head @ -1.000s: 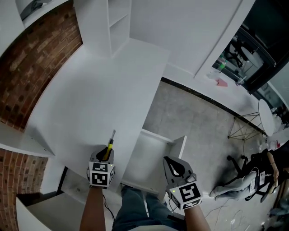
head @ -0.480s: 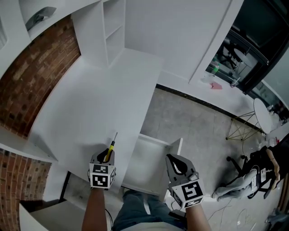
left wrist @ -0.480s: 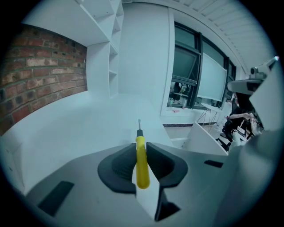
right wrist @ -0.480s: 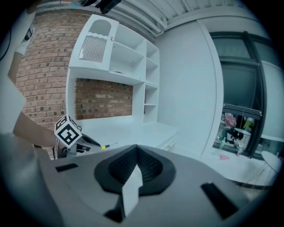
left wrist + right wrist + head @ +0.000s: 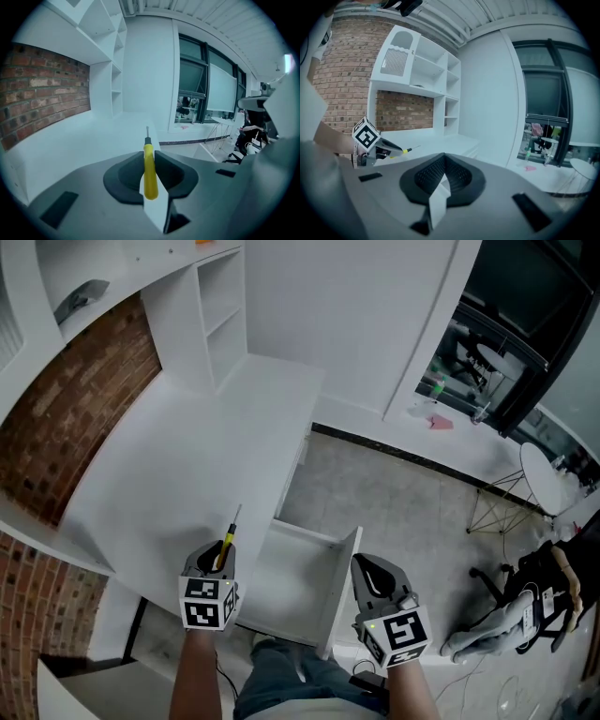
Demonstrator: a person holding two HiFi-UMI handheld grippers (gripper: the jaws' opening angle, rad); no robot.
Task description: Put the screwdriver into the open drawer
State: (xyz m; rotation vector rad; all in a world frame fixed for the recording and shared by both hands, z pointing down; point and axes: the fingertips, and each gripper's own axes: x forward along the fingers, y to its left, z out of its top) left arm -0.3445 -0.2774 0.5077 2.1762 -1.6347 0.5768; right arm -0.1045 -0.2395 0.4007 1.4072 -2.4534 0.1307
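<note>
My left gripper is shut on a screwdriver with a yellow handle; its thin metal shaft points forward, past the jaws. It hangs above the front of the white desk, just left of the open white drawer, which looks empty inside. My right gripper is shut with nothing between its jaws and floats by the drawer's right side. In the right gripper view the left gripper and the screwdriver show at the left.
White shelving stands at the desk's far end against a brick wall. Grey floor lies to the right, with a wire-legged table and a person's legs below.
Both grippers have risen, and the left one carries the screwdriver up with it. More of the open drawer's inside shows between them.
</note>
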